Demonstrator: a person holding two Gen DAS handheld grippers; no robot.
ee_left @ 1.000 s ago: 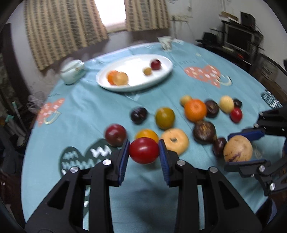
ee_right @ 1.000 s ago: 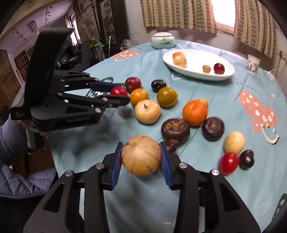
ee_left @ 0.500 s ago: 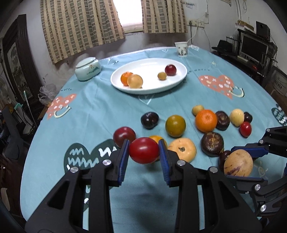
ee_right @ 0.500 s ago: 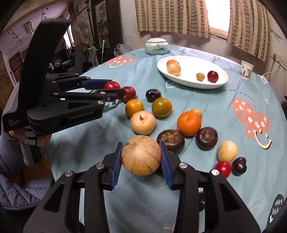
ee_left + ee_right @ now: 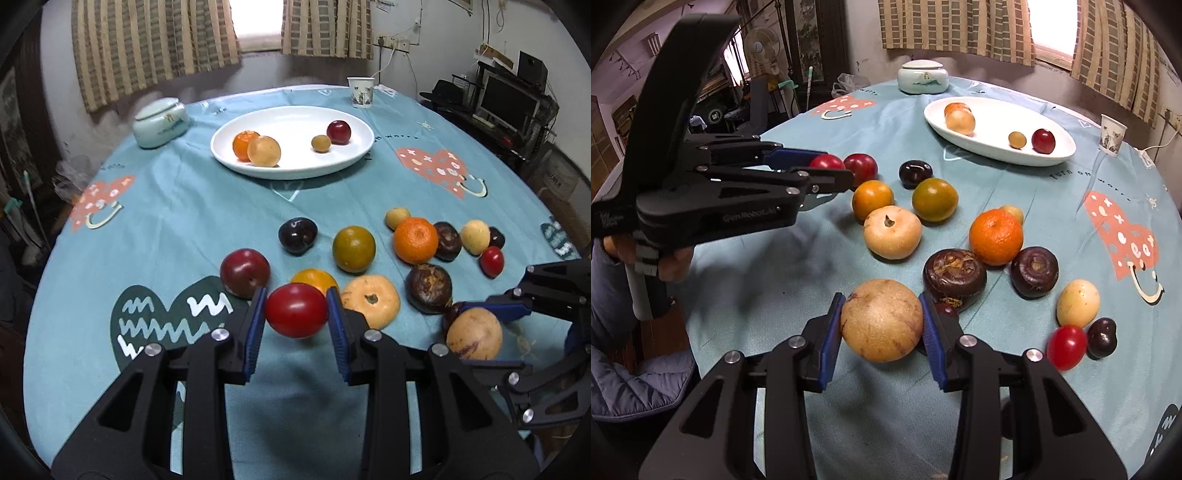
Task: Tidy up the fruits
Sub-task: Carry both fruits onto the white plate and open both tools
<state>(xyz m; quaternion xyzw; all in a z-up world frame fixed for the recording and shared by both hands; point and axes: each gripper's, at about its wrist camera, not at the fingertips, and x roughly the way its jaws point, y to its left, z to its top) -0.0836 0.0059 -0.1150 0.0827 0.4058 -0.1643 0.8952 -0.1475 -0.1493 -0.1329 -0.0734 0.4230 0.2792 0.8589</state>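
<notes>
My left gripper (image 5: 296, 312) is shut on a red tomato (image 5: 295, 309), held above the near side of the table. In the right wrist view that left gripper (image 5: 827, 168) shows at the left with the red tomato (image 5: 826, 161) between its pads. My right gripper (image 5: 882, 321) is shut on a tan round fruit (image 5: 882, 319), also lifted off the cloth; the left wrist view shows this tan round fruit (image 5: 474, 334) at the right. A white oval plate (image 5: 295, 162) at the far side holds several fruits. Several loose fruits lie mid-table, among them an orange (image 5: 415, 240).
The round table wears a teal cloth (image 5: 177, 206) with heart prints. A lidded ceramic jar (image 5: 159, 122) and a paper cup (image 5: 361, 92) stand beyond the plate. A person's hand (image 5: 670, 264) grips the left tool's handle. Furniture and a monitor (image 5: 509, 101) stand at the far right.
The left wrist view has rolled level and pulled back a little, so the plate now sits central. Both grippers keep their fruits; the right one barely moved.
</notes>
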